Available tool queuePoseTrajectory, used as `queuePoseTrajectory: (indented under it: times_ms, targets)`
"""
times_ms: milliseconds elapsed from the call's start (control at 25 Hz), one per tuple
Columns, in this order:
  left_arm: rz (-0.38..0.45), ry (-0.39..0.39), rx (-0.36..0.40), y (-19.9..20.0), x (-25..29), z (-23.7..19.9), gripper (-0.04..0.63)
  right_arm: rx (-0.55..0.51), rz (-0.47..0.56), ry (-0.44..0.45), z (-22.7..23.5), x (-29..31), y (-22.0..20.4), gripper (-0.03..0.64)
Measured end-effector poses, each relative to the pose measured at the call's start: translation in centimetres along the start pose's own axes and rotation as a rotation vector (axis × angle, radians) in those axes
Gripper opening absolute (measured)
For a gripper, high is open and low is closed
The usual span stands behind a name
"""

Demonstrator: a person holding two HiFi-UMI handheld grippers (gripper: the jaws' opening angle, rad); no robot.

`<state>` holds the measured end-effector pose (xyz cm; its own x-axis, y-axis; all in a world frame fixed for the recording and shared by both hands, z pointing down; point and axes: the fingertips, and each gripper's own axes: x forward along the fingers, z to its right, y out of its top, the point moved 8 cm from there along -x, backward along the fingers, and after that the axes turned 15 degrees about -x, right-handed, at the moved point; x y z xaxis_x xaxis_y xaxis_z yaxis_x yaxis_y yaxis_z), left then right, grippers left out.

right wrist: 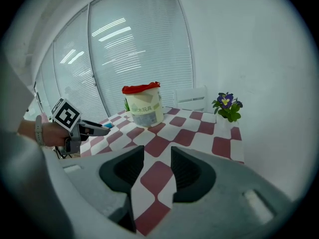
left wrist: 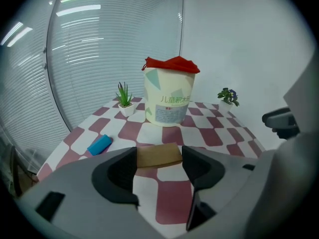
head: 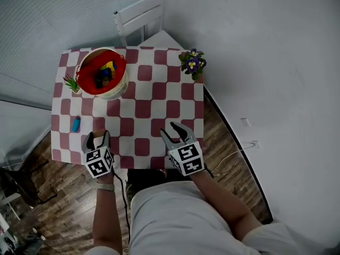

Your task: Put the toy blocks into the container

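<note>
A cream bucket (head: pixel 120 85) with a red liner stands at the far left of the checked table (head: pixel 154 110); several coloured blocks (head: pixel 106 73) lie inside it. In the left gripper view the bucket (left wrist: pixel 169 103) stands straight ahead. My left gripper (head: pixel 99 138) hovers at the table's near edge, shut on a tan block (left wrist: pixel 158 156) that spans the gap between its jaws. A blue block (head: pixel 76 124) lies on the cloth left of it, and the left gripper view shows that blue block (left wrist: pixel 99 144) too. My right gripper (head: pixel 175 130) is open and empty over the near edge.
A small potted succulent (head: pixel 70 83) stands beside the bucket's left side. A purple flower pot (head: pixel 193 64) sits at the far right corner. A white chair (head: pixel 139 16) stands behind the table. Wooden floor surrounds the table.
</note>
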<state>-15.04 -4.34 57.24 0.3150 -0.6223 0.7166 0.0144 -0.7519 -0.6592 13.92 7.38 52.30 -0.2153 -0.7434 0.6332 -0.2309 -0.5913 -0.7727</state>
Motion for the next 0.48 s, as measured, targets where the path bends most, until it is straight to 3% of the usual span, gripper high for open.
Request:
queuePoseTrajectory:
  times_ms: [480]
  targets:
    - [0.109, -0.008, 0.040, 2.5, -4.5, 6.4, 0.275, -0.016, 0.100, 0.084, 2.3, -1.3, 1.3, 0.167]
